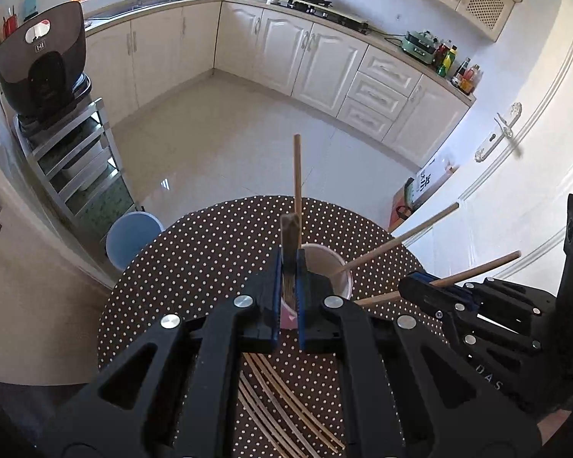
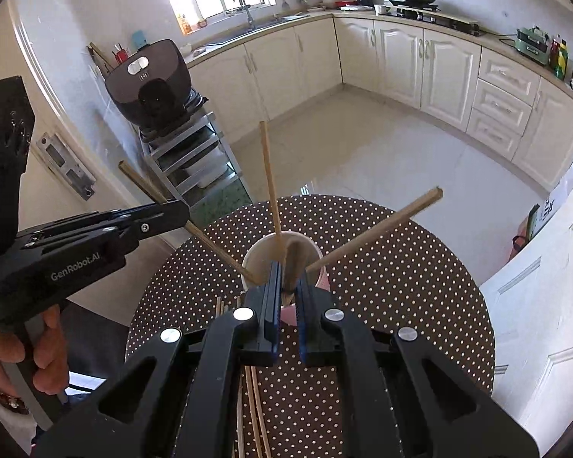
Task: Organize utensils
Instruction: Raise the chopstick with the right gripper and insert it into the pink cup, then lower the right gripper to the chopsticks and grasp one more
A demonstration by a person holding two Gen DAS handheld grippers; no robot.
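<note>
A white and pink cup [image 1: 330, 267] [image 2: 265, 257] stands on a round, brown polka-dot table [image 1: 210, 252] [image 2: 401, 267]. Wooden chopsticks lean in it, one upright [image 1: 297, 175] [image 2: 270, 187] and one to the right [image 1: 401, 240] [image 2: 378, 225]. My left gripper [image 1: 289, 267] [image 2: 172, 210] is shut on a chopstick [image 1: 289, 236] [image 2: 210, 244] just left of the cup, its lower end toward the cup rim. My right gripper [image 2: 287, 278] [image 1: 420, 286] is shut on another chopstick [image 2: 292, 263] [image 1: 477, 269] right at the cup's near rim. Several loose chopsticks [image 1: 282, 408] [image 2: 254, 412] lie on the table under the grippers.
A blue stool [image 1: 131, 236] stands left of the table. A metal rack [image 1: 76, 160] [image 2: 195, 160] with a dark appliance [image 1: 44, 57] [image 2: 152, 80] stands further left. White cabinets and a counter run along the back. A white door [image 1: 515, 175] is at the right.
</note>
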